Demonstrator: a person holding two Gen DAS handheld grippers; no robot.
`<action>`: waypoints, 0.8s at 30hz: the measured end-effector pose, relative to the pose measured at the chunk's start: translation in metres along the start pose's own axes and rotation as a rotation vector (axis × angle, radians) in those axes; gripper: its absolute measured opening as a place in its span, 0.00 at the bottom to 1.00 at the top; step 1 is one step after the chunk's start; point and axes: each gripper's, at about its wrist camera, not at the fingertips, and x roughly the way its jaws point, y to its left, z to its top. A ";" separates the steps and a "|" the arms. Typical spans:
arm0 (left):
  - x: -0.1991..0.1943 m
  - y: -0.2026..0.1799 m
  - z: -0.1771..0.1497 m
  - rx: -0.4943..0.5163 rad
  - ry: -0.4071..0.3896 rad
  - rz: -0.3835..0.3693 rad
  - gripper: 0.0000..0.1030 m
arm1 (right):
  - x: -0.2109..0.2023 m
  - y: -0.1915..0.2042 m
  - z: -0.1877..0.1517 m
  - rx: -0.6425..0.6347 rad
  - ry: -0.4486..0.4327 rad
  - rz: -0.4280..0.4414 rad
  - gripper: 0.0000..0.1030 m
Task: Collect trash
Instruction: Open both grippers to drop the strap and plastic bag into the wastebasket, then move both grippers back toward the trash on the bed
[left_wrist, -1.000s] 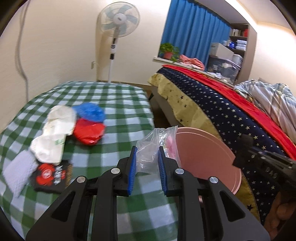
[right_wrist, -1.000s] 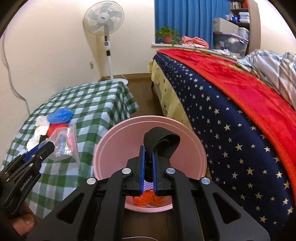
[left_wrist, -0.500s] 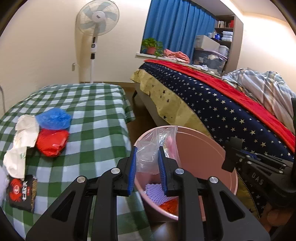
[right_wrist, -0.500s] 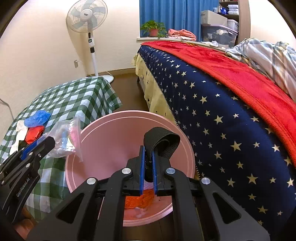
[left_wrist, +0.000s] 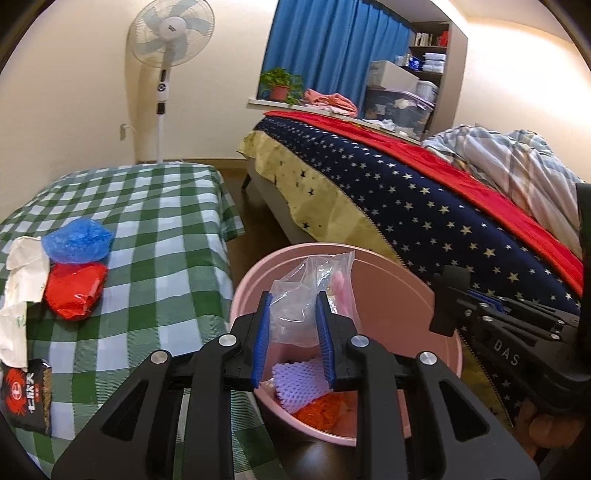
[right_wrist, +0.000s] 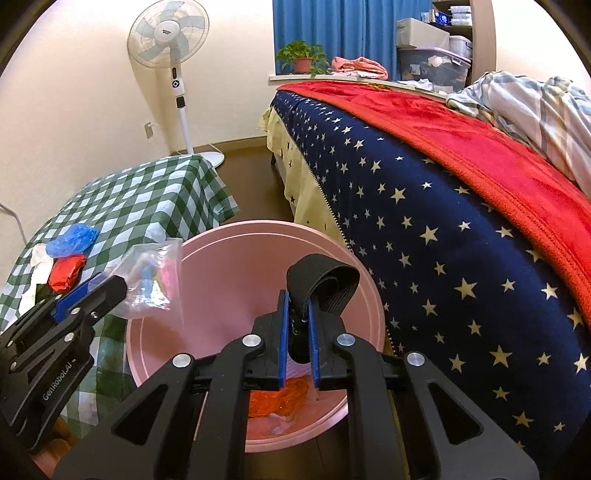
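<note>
My left gripper (left_wrist: 293, 325) is shut on a clear plastic bag (left_wrist: 314, 291) and holds it over the pink bucket (left_wrist: 391, 280), just inside its near-left rim. The bag also shows in the right wrist view (right_wrist: 153, 280). My right gripper (right_wrist: 297, 332) is shut on the bucket's black strap handle (right_wrist: 321, 284) and holds the bucket (right_wrist: 236, 266) up beside the checked table. Orange netting (left_wrist: 321, 410) and white foam mesh (left_wrist: 299, 382) lie in the bucket's bottom. On the table remain a blue bag (left_wrist: 75, 242), a red bag (left_wrist: 75, 290), white paper (left_wrist: 22, 280) and a black snack packet (left_wrist: 27, 393).
The green checked table (left_wrist: 155, 229) is at the left. A bed with a starred navy cover and red blanket (left_wrist: 424, 192) runs along the right. A standing fan (left_wrist: 168, 40) is at the far wall. Dark floor lies between table and bed.
My left gripper has carried the clear bag from above the table edge to over the bucket. The bucket has come closer to the table and now sits under the bag.
</note>
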 end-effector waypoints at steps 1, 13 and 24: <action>-0.001 0.000 0.000 -0.001 -0.004 0.003 0.41 | 0.000 0.001 -0.001 -0.004 0.003 0.003 0.20; -0.021 -0.002 -0.005 0.004 -0.025 -0.003 0.46 | -0.016 0.001 -0.003 0.016 -0.018 0.009 0.42; -0.057 0.007 -0.005 0.015 -0.051 0.033 0.46 | -0.045 0.010 -0.002 0.028 -0.048 0.045 0.42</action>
